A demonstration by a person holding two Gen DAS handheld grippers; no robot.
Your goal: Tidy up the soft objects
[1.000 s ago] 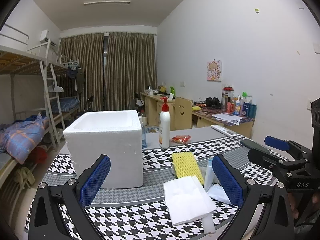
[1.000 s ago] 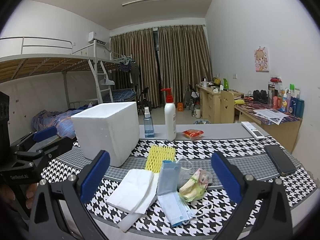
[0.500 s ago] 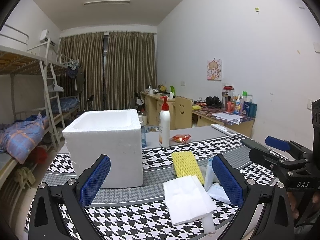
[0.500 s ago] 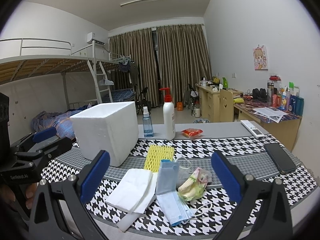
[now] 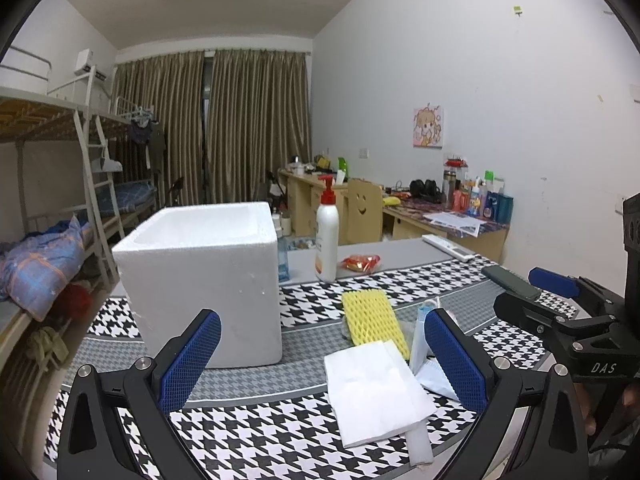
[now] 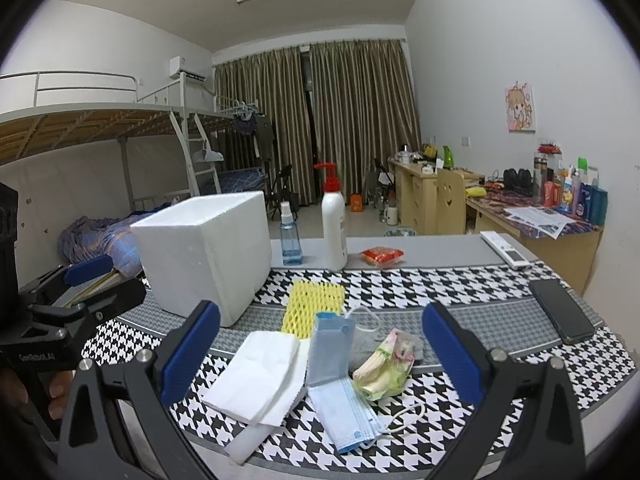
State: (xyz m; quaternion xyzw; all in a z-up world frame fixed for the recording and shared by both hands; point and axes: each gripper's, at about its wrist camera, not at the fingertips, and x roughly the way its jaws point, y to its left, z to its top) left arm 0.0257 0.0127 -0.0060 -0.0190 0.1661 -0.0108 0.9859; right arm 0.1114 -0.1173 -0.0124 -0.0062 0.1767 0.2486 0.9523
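Observation:
A white foam box [image 5: 204, 276] [image 6: 208, 252], open on top, stands on the houndstooth table. Right of it lie a yellow foam net [image 5: 374, 318] [image 6: 312, 306], folded white tissue [image 5: 376, 390] [image 6: 260, 372], a blue face mask [image 6: 340, 396], a blue mask pack [image 6: 330, 348] and a crumpled green-pink wrapper [image 6: 386, 368]. My left gripper [image 5: 320, 356] is open and empty above the table's near edge, between box and tissue. My right gripper [image 6: 320, 356] is open and empty above the mask pile. Each gripper shows in the other's view, the right [image 5: 568, 316] and the left [image 6: 68, 300].
A lotion pump bottle [image 6: 334, 232], a blue spray bottle [image 6: 290, 240] and a red snack packet [image 6: 382, 256] stand behind the soft items. A phone [image 6: 562, 310] and a remote [image 6: 506, 250] lie at the right. Bunk bed is at left, desks at right.
Both grippers have shifted very slightly; the scene drifts a little in each view. Nothing was taken hold of or moved.

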